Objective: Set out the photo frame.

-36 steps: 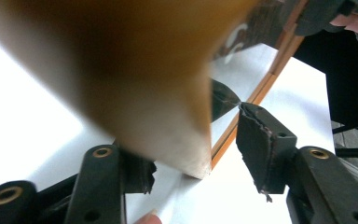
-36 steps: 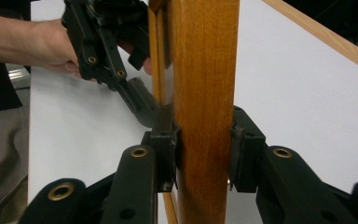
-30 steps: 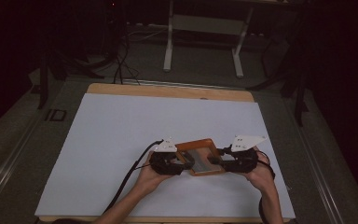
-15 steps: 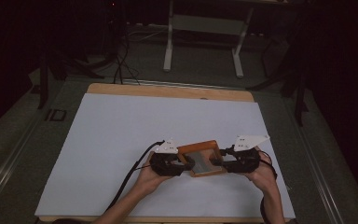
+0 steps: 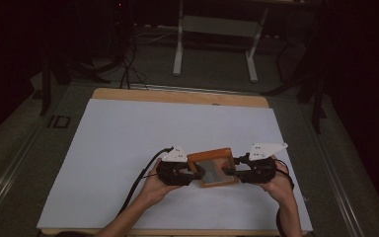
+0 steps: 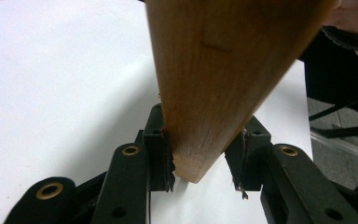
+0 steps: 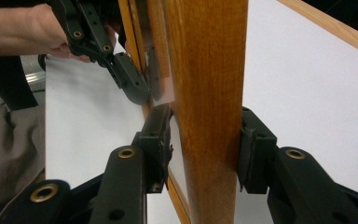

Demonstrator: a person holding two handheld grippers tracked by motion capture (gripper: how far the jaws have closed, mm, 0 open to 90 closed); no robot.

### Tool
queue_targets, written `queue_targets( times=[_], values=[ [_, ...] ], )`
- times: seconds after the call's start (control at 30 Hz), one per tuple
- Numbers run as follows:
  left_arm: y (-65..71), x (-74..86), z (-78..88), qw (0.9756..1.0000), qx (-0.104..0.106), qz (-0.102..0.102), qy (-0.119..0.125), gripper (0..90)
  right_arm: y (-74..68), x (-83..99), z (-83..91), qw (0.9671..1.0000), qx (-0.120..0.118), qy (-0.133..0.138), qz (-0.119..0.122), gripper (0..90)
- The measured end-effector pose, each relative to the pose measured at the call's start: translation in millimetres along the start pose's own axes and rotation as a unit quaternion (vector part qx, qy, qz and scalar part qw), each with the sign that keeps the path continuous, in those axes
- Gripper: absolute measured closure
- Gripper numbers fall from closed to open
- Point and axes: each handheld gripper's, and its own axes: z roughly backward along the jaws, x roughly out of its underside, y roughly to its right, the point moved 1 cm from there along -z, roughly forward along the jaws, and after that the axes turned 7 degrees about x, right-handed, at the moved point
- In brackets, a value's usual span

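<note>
**Wooden frame held between two grippers**

The left gripper (image 5: 193, 174) and right gripper (image 5: 228, 172) face each other, each partly closed on an opposite edge of the wooden frame (image 5: 213, 167), which sits between them just above the white sheet (image 5: 128, 138). The left jaws have just been closing on the wood. To do this well, I judge both hands should stay level and press evenly, so the frame cannot twist or slip.

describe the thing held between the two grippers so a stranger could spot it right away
On the white sheet that covers the table, look near the front edge, between the left gripper and the right gripper. The wooden frame is there: orange-brown, rectangular, with a grey glassy middle, the one coloured thing on the sheet.
</note>
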Motion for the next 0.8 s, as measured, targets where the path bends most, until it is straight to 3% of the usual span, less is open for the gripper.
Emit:
queue_targets(
  times=[0.27, 0.47, 0.8],
  values=[
    [2.8, -6.2, 8.5, 0.9996, -0.005, -0.024, -0.013, 66.1, -1.2, -1.1, -1.0, 0.9999, -0.005, 0.008, 0.002, 60.0],
    [2.1, -8.0, 13.6, 0.9992, 0.005, -0.031, -0.022, 68.0, 0.1, -0.4, -3.1, 0.9997, -0.014, 0.018, -0.003, 59.5],
    [-0.8, -9.5, 22.2, 0.9984, 0.004, -0.043, -0.036, 68.5, -1.1, -1.8, -10.4, 0.9995, -0.023, 0.019, -0.006, 60.0]
  ],
)
